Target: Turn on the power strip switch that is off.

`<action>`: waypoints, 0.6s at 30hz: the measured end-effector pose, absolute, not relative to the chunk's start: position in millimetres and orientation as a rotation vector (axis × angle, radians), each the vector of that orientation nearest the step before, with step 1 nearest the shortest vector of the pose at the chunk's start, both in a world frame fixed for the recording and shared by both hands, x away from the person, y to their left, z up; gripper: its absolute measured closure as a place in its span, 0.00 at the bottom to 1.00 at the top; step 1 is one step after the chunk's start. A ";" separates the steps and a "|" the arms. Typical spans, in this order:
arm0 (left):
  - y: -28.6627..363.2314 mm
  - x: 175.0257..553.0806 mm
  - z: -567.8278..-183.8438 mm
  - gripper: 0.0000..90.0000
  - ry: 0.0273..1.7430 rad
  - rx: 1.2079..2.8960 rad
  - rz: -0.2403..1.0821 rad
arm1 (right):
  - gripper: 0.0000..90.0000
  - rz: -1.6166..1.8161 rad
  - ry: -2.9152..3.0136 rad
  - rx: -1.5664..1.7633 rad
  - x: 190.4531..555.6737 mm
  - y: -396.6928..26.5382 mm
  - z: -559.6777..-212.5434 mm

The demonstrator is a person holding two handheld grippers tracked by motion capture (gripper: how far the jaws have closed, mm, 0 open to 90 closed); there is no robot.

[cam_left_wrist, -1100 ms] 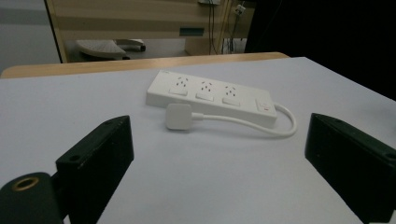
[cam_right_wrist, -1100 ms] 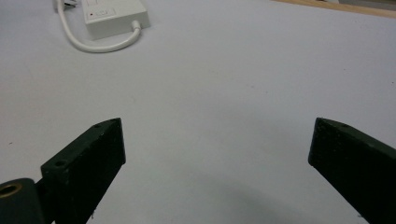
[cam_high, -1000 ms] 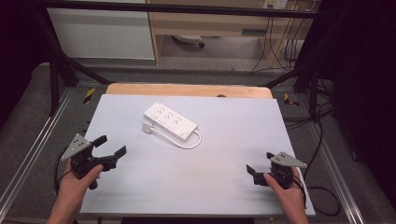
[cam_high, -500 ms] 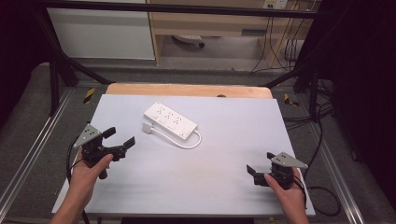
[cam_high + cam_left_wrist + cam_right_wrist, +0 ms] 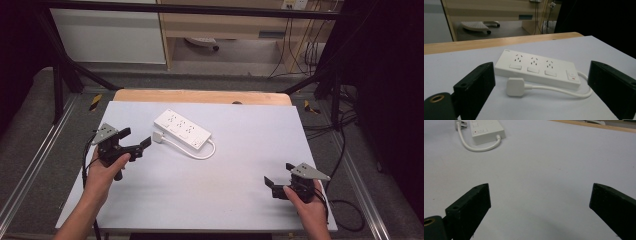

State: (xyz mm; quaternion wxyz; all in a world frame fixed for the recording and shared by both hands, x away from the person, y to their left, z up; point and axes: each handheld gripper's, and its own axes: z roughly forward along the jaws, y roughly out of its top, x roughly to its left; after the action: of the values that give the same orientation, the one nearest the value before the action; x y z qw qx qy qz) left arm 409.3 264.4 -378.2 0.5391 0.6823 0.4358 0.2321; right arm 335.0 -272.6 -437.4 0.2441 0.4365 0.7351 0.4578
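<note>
left gripper (image 5: 135, 142) advanced | fingers wide, plug (image 5: 515, 86) ahead between | right gripper (image 5: 281, 181) wide

no word or number can be read here. the white power strip (image 5: 536, 68), lying on the counter just ahead of the left tongs (image 5: 541, 87) between their wide-apart jaws, has a small grey mark at its far corner, too blurred to make out. its switch at the near end carries a faint symbol and a red dot, not legible. from the right tongs (image 5: 540, 212) the strip's end shows a red dot only.
</note>
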 end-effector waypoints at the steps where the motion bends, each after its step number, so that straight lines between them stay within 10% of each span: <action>1: 263.5 410.9 -378.6 0.09 1.042 1.626 0.553 | 0.04 1.252 2.004 1.196 335.3 -272.6 -437.4; 18: 250.5 432.8 -385.4 0.10 1.069 1.648 0.556 | 0.04 1.248 2.014 1.178 334.7 -271.6 -436.8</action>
State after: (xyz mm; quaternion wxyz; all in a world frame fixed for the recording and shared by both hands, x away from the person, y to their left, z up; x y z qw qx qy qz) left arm 432.8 250.5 -385.4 0.5229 0.6880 0.4464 0.2322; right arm 334.7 -271.6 -436.8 0.2453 0.4315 0.7380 0.4571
